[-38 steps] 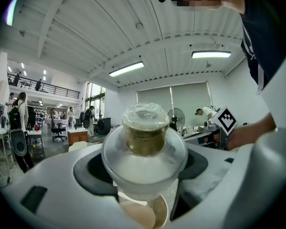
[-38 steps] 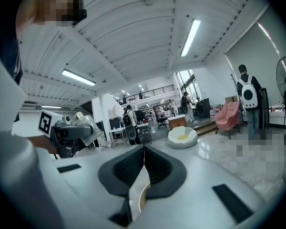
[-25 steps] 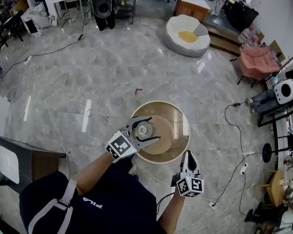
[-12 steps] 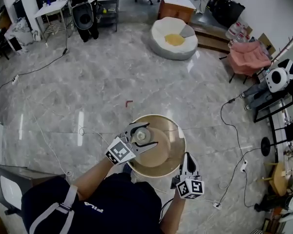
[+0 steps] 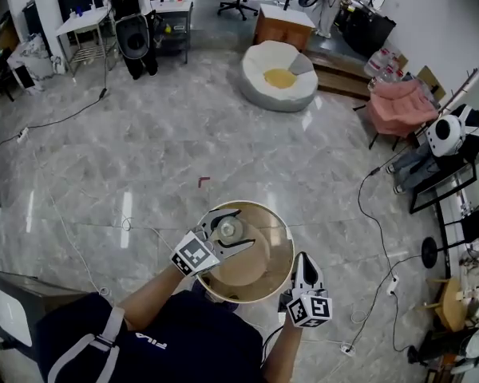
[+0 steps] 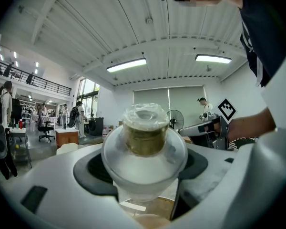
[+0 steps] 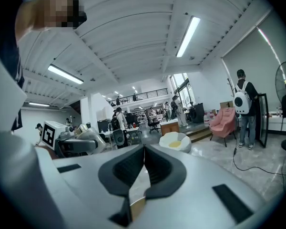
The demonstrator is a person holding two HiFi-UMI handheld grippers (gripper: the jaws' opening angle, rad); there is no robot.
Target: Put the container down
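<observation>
A small clear lidded container [image 5: 229, 230] with brownish contents sits between the jaws of my left gripper [image 5: 239, 225], which is shut on it. It hangs over the left part of a round wooden table top [image 5: 267, 274]; whether it touches the top, I cannot tell. In the left gripper view the container [image 6: 144, 128] fills the middle between the two dark pads, lid up. My right gripper [image 5: 303, 257] is shut on nothing at the table's near right rim. Its dark pads [image 7: 155, 168] meet in the right gripper view.
The table stands on a marble floor with cables [image 5: 373, 214] trailing to the right. A white beanbag [image 5: 278, 74] and a pink chair [image 5: 399, 102] lie further off. A dark box [image 5: 12, 309] is at the lower left. A small red scrap [image 5: 203, 181] lies on the floor.
The head camera has shifted, so the room has slid in view. My left gripper still holds the container over the table; the right gripper stays shut at the rim.
</observation>
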